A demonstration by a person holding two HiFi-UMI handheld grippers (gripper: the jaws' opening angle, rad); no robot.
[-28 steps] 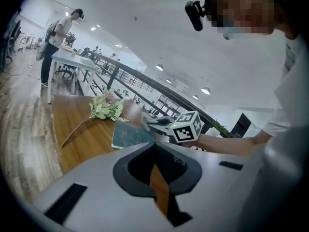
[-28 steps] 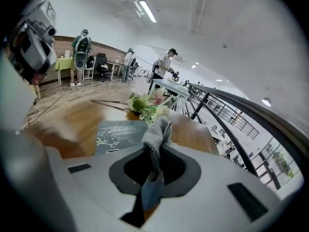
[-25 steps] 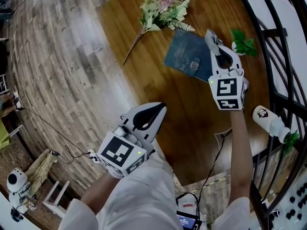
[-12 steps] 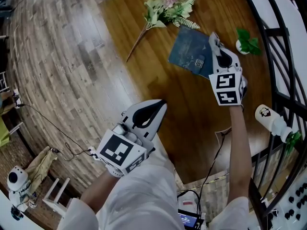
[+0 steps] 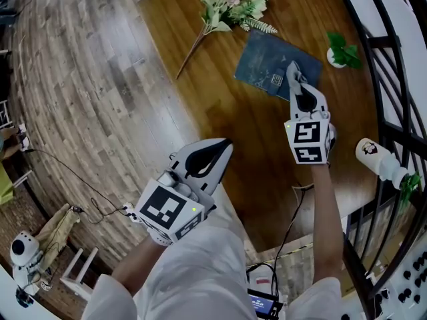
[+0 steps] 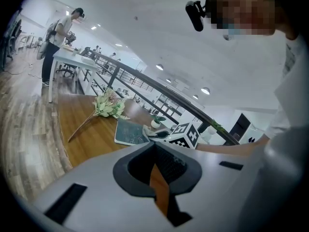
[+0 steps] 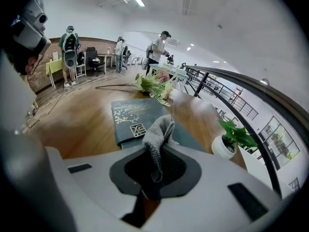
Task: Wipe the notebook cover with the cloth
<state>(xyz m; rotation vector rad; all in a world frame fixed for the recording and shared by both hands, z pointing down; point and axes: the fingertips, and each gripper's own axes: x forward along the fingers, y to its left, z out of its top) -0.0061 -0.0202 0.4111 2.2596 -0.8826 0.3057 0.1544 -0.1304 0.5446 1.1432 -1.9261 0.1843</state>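
Observation:
A dark blue notebook (image 5: 267,62) (image 7: 134,116) (image 6: 129,132) lies flat on the wooden table (image 5: 253,145). My right gripper (image 5: 292,72) (image 7: 161,149) is shut on a grey knitted cloth (image 5: 291,67) (image 7: 159,132). The cloth sticks out past the tips and hangs at the notebook's near right corner; whether it touches the cover I cannot tell. My left gripper (image 5: 222,147) (image 6: 155,148) is shut with nothing in it. It hovers off the table's near left edge, over the person's lap, well away from the notebook.
A bunch of artificial flowers (image 5: 230,5) (image 7: 154,86) lies just beyond the notebook. A small potted plant (image 5: 340,52) (image 7: 229,141) stands to its right. A white bottle (image 5: 375,160) stands at the table's right edge by a black railing (image 5: 397,92). People stand far off.
My right gripper has drawn back toward the person with the cloth, from beyond the notebook's right edge to its near right corner. The left gripper has stayed still.

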